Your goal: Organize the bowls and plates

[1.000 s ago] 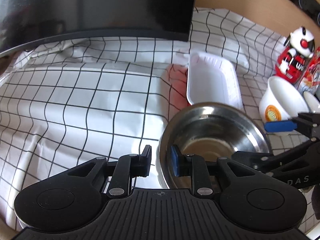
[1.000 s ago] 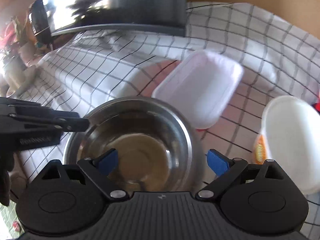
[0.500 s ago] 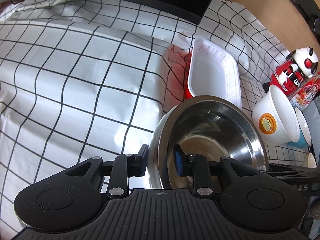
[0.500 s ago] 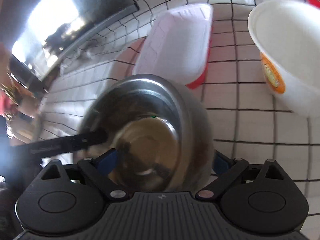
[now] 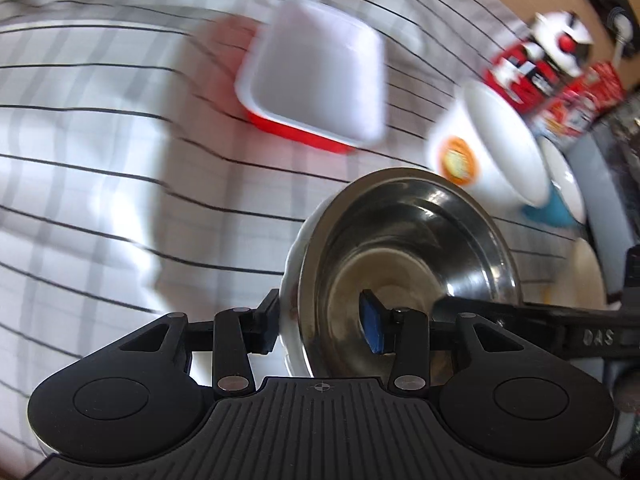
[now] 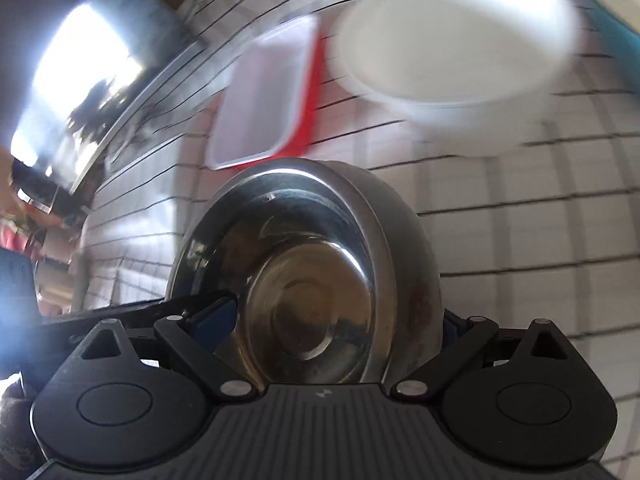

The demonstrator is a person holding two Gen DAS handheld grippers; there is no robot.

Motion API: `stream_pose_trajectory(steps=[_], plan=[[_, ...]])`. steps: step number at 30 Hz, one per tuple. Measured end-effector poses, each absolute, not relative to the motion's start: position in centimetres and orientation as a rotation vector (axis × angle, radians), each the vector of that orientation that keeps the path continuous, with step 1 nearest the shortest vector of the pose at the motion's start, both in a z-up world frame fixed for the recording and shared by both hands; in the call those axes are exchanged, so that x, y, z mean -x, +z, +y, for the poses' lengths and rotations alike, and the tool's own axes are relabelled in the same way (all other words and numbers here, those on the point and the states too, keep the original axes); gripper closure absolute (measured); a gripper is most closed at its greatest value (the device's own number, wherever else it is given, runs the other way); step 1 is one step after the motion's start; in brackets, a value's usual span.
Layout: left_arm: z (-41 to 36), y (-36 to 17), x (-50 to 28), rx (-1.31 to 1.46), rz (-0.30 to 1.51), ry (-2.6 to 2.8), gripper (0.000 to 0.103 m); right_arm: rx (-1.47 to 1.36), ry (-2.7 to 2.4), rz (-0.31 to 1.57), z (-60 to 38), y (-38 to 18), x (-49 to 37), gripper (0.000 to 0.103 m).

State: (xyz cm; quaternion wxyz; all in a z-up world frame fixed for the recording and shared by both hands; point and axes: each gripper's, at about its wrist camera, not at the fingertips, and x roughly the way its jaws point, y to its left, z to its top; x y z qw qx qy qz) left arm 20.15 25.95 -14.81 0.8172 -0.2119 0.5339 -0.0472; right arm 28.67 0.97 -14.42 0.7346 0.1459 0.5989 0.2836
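Note:
A steel bowl (image 5: 404,256) is held tilted above the checked cloth by both grippers. My left gripper (image 5: 324,324) is shut on its near rim, one pad outside and the blue pad inside. My right gripper (image 6: 336,320) is shut across the same steel bowl (image 6: 304,280), one blue pad inside at the left, the other finger behind the outer wall at the right. A white-lined red rectangular dish (image 5: 316,80) lies beyond, seen also in the right wrist view (image 6: 264,96). A white cup-like bowl with an orange logo (image 5: 492,148) stands to the right, large in the right wrist view (image 6: 452,36).
A red and white toy figure (image 5: 540,60) and red packets stand at the far right. A blue and white bowl (image 5: 560,200) and a pale plate (image 5: 588,276) sit at the right edge. A dark monitor (image 6: 80,60) stands at the back left.
Both grippers have lifted the steel bowl, tilted it more upright and swung it toward the right; the white cup-like bowl and red dish now appear closer. The views are motion-blurred.

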Motion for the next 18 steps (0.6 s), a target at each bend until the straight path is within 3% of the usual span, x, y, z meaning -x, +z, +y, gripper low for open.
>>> stream_pose_trajectory(steps=[9, 18], plan=[[22.6, -14.4, -21.3, 0.407, 1.131, -0.117, 0.060, -0.250, 0.534, 1.254, -1.8, -13.7, -28.0, 0.005], [21.4, -7.8, -20.5, 0.393, 0.848, -0.028, 0.061, -0.108, 0.547, 0.953, -8.0, -7.0, -26.3, 0.001]])
